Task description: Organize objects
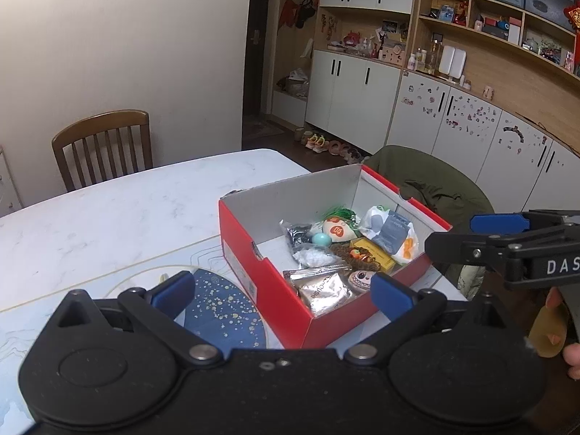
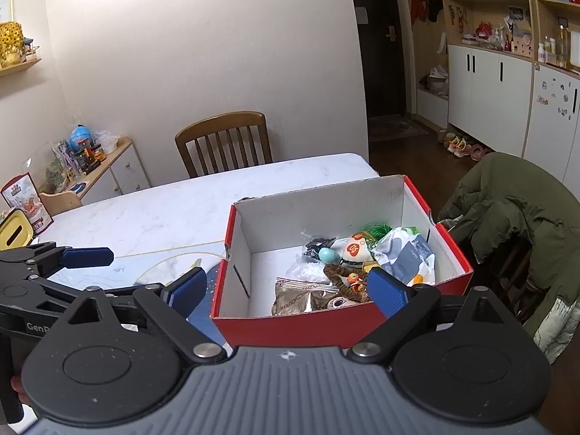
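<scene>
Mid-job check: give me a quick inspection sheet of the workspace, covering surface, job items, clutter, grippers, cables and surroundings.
Surface: white marble-look table, with a dark blue speckled mat beside the box.
Job's things: open red shoebox holding a teal egg, silver foil packet, yellow box, printed white pouch, and more small items.
Clutter: snack bag and yellow object at the table's far left edge.
Grippers: left gripper open, empty; right gripper open, empty; both short of the box.
Cables: nothing seen.
Surroundings: wooden chair, green jacket over a second chair, cabinets, shelves.
</scene>
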Demonstrator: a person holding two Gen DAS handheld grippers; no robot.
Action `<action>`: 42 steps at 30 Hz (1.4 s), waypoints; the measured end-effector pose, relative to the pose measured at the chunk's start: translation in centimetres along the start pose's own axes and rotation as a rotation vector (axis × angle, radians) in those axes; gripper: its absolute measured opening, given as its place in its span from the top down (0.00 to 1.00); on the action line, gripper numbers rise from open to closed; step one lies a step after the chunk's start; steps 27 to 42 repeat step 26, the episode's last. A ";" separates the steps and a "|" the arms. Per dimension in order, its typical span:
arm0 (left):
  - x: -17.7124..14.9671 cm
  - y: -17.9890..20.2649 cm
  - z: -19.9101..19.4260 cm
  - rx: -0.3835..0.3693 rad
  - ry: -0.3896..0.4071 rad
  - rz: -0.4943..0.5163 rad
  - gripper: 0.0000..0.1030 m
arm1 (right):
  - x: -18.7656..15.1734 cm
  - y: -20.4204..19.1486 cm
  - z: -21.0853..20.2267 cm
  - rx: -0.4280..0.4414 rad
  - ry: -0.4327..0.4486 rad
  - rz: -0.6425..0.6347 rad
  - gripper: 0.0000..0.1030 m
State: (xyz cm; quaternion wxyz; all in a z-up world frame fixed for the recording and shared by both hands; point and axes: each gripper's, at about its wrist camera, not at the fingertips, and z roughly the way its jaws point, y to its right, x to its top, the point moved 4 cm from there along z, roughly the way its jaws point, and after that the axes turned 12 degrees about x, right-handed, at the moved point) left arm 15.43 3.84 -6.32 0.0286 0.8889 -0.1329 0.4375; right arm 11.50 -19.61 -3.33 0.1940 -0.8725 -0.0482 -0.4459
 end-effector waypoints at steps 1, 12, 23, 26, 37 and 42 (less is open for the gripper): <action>0.0 0.1 0.0 0.005 0.000 0.003 0.00 | 0.0 -0.1 -0.1 -0.006 0.002 0.000 0.07; -0.2 0.3 0.2 0.016 -0.007 0.012 0.00 | -0.4 -0.3 -0.1 -0.037 0.006 0.014 0.07; -0.5 0.0 0.6 0.021 -0.014 0.002 0.00 | -0.6 -0.5 0.1 -0.048 -0.006 0.023 0.07; -0.5 -0.1 0.7 0.021 -0.014 0.001 0.00 | -0.7 -0.7 0.3 -0.052 -0.010 0.019 0.07; -0.5 -0.1 0.7 0.021 -0.014 0.001 0.00 | -0.7 -0.7 0.3 -0.052 -0.010 0.019 0.07; -0.5 -0.1 0.7 0.021 -0.014 0.001 0.00 | -0.7 -0.7 0.3 -0.052 -0.010 0.019 0.07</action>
